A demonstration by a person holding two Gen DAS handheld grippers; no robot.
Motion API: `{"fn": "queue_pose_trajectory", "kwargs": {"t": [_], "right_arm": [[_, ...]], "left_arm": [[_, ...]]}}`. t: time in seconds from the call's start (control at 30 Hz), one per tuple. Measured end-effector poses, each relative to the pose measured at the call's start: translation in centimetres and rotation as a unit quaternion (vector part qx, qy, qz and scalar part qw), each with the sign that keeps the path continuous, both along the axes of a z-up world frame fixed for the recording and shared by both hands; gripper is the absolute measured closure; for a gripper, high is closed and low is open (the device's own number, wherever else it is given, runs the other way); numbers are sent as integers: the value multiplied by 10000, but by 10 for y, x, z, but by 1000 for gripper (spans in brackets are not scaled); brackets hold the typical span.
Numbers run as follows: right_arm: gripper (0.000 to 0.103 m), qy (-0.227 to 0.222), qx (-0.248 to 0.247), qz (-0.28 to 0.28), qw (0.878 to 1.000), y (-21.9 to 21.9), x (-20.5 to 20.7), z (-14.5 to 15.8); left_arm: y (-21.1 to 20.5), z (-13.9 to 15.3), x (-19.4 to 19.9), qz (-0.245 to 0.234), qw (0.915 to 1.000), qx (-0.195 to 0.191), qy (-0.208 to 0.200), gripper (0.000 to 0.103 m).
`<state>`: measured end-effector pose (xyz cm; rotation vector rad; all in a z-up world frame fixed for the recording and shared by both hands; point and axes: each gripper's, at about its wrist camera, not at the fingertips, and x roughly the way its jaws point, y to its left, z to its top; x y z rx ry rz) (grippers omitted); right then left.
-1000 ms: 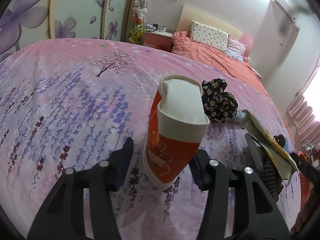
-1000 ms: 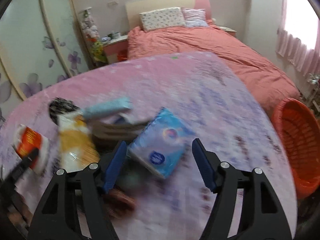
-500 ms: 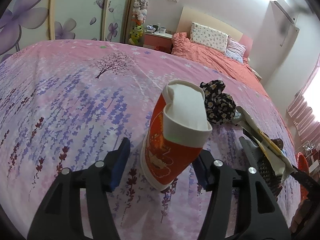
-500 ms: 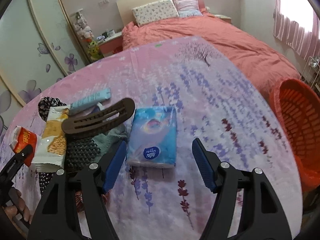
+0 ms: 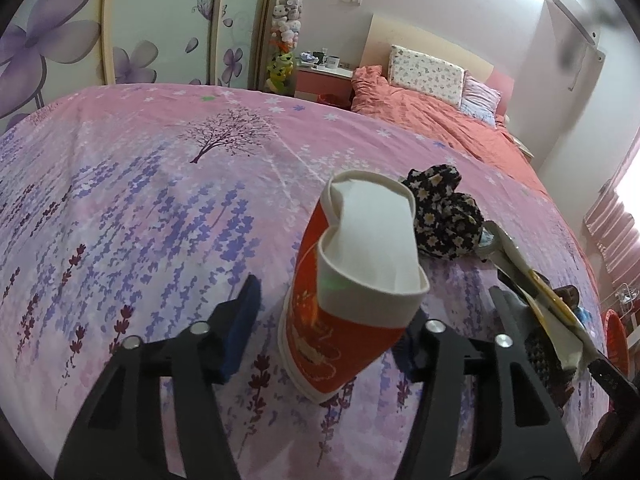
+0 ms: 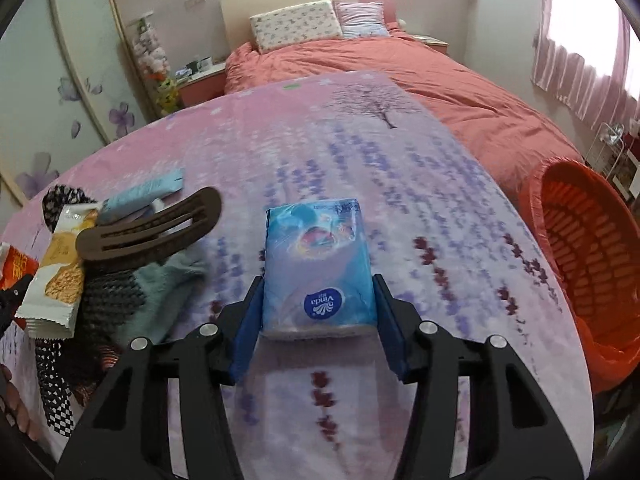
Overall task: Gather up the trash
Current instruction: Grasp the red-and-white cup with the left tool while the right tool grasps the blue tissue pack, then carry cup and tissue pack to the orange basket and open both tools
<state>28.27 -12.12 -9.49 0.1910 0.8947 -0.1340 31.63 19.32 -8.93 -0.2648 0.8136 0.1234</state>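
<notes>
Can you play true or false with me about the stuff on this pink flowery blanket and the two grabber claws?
1. The blue plastic tissue pack lies between the closing fingers of the right gripper. True.
2. The orange woven basket is full of trash. False: nothing shows in the part of its inside in view.
3. The crumpled red and white paper cup stands between the closing fingers of the left gripper. True.
4. The brown plastic hair clip rests on top of the tissue pack. False: it lies to the pack's left, apart from it.
</notes>
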Motion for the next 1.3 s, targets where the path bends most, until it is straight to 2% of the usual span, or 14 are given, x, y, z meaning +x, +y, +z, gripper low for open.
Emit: {"fn": "queue_pose_trajectory", "kwargs": {"t": [0.17, 0.33, 0.63, 0.8, 0.93, 1.03, 1.3], "right_arm": [[48, 11, 7, -11, 10000, 1, 3, 0], [48, -9, -128, 1, 9999, 3, 3, 0], [48, -6, -128, 5, 9999, 1, 0, 0], [47, 78, -348, 16, 9994, 6, 1, -1], [47, 82, -344, 13, 9994, 8, 1, 0], [47, 84, -349, 13, 9994, 8, 0, 0], [47, 83, -334, 14, 9994, 7, 1, 0]], "left_arm": [[3, -1, 8, 43, 10000, 21, 2, 53], [1, -2, 15, -37, 10000, 71, -20, 64], [4, -8, 8, -8, 10000, 74, -46, 63], [7, -11, 3, 7, 10000, 66, -33, 64], [9, -12, 3, 18, 10000, 60, 15, 64], [10, -15, 7, 84, 9998, 3, 154, 64], [18, -17, 4, 170, 9995, -218, 137, 64]]}}
